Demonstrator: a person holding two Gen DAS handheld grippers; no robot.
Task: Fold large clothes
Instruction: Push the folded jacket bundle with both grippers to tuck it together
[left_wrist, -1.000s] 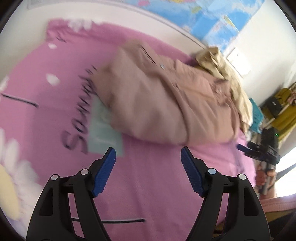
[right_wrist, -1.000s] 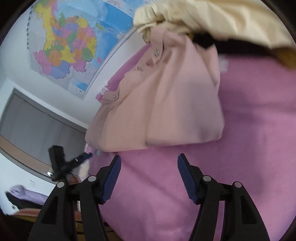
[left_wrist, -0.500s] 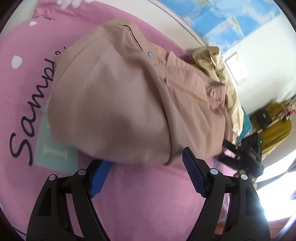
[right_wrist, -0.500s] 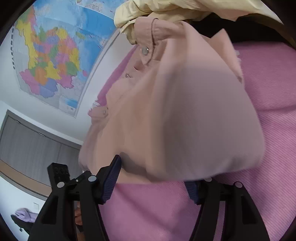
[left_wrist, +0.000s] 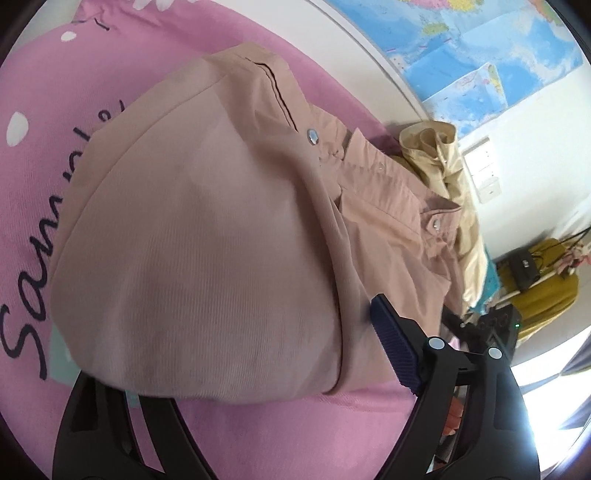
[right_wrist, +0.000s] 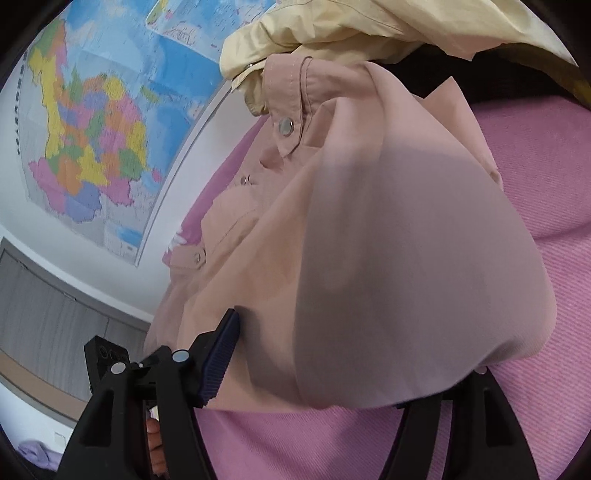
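- Pink shirt (left_wrist: 207, 236) lies folded into a compact bundle on the pink bed cover (left_wrist: 258, 435); we judge the fold approx. done.
- Left gripper (left_wrist: 236, 373) and right gripper (right_wrist: 332, 365): jaws apart, just been opening, straddling the bundle's near edge, no clamp.
- Left to do: yellow garment (left_wrist: 443, 166) behind, unfolded.

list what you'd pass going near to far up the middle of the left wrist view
pink bedspread → folded pink shirt → cream garment → white wall → wall map
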